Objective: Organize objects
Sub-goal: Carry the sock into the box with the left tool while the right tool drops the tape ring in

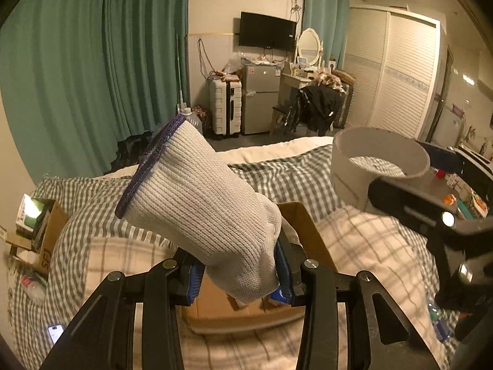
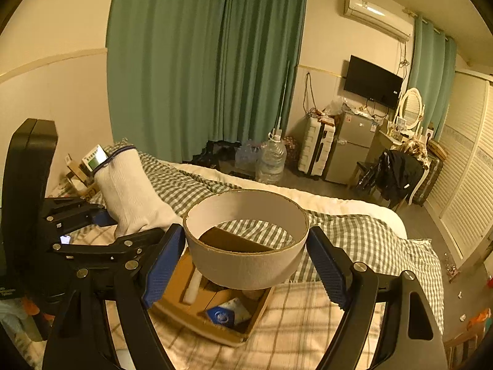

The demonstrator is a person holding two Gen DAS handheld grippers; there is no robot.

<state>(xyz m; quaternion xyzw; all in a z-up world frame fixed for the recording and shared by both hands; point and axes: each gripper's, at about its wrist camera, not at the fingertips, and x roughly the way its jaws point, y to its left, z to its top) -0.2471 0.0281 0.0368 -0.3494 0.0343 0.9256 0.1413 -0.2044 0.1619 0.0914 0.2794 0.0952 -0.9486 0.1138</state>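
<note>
Two things are in your grip at once, both held up over the cardboard box [image 2: 197, 314] that sits on the checked bedding [image 2: 354, 234]. Your left gripper [image 1: 237, 274] is pinching the lower end of a white knitted glove [image 1: 197, 203], the blue pads squeezing the fabric from both sides, its purple-edged cuff pointing up and away. Your right gripper [image 2: 246, 259] is clamped across a wide cardboard ring [image 2: 246, 262], one pad on each side of its wall, and the ring hangs directly above the box's open compartments.

My reading is that you are mid-carry, at the point of placing: both items look bound for the box. The next move calls for lowering the ring squarely into a free compartment, then spreading the right jaws only once it rests on something. The glove is soft and will flop, so bring it low over the box before letting go. Mind that the two grippers are close together; go one at a time.

As for writing, little can be read. A blue-and-white packet [image 2: 228, 313] in the box carries a round emblem, but its text is too small to make out, and the lettering on the box's outer flap in the left view is probably printing I cannot decipher.
</note>
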